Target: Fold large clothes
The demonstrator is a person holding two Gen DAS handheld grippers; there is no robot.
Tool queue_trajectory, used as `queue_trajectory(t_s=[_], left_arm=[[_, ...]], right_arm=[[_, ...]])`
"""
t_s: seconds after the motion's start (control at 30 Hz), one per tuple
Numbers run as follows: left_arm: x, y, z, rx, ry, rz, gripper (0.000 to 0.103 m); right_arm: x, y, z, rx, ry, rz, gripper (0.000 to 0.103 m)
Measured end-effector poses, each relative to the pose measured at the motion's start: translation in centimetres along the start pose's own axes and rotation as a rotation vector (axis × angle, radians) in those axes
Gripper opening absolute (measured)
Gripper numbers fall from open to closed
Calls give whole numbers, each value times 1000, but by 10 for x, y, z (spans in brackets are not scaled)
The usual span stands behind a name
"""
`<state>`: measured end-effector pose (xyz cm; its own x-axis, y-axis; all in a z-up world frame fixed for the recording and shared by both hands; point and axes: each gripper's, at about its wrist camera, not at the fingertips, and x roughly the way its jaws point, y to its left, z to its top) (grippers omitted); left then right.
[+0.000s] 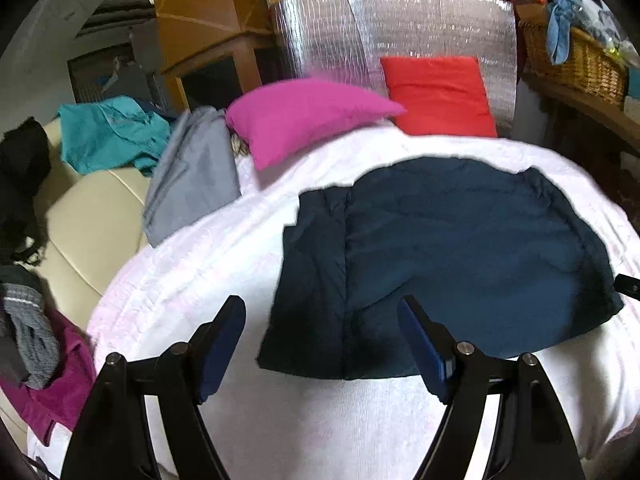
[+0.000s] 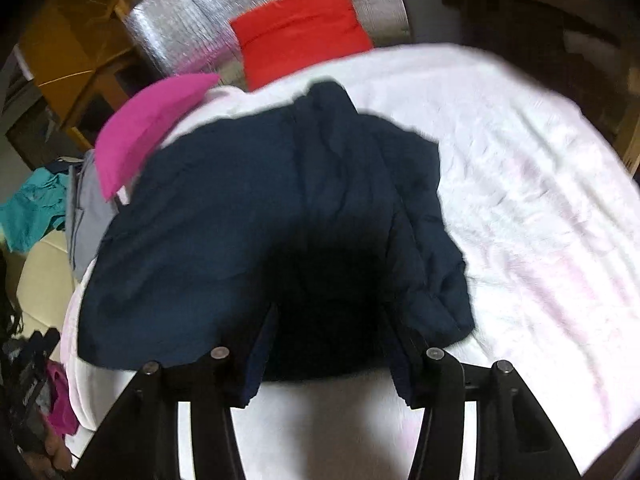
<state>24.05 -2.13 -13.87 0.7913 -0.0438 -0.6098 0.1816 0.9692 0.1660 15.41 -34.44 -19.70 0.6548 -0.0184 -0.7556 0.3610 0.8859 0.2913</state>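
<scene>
A dark navy garment [image 1: 460, 248] lies folded into a rough rectangle on the white bed cover [image 1: 200, 272]. One long fold line runs down its left part. My left gripper [image 1: 320, 304] hangs open just above the garment's near edge, with nothing between its blue pads [image 1: 224, 336]. In the right wrist view the same garment [image 2: 224, 240] lies rumpled along its right side on the cover [image 2: 520, 200]. My right gripper [image 2: 330, 312] hovers over its near edge in deep shadow. Its fingers stand apart, and no cloth is pinched between them.
A pink pillow [image 1: 304, 120] and a red pillow [image 1: 440, 96] lean at the bed's far end against a silver foil panel [image 1: 380, 24]. Grey [image 1: 192, 184] and teal [image 1: 112, 132] clothes lie to the left on a cream seat [image 1: 92, 220]. A wicker basket [image 1: 576, 60] stands far right.
</scene>
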Motion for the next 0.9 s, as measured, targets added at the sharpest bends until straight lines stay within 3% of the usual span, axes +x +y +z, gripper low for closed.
queue_trajectory(t_s=[0.23,0.5,0.9], left_arm=[[-105,17,9,-57,-145,14,94],[-206,25,-1,-89,-252,35,95],[-275,34,-16,-113,-340,74,95]], right_arm=[[-113,45,-38,-98,-231,-110,86],[-200,83,-91,-155,-371,-100,91],[-274,105,-120,-215,-495,-114,93]])
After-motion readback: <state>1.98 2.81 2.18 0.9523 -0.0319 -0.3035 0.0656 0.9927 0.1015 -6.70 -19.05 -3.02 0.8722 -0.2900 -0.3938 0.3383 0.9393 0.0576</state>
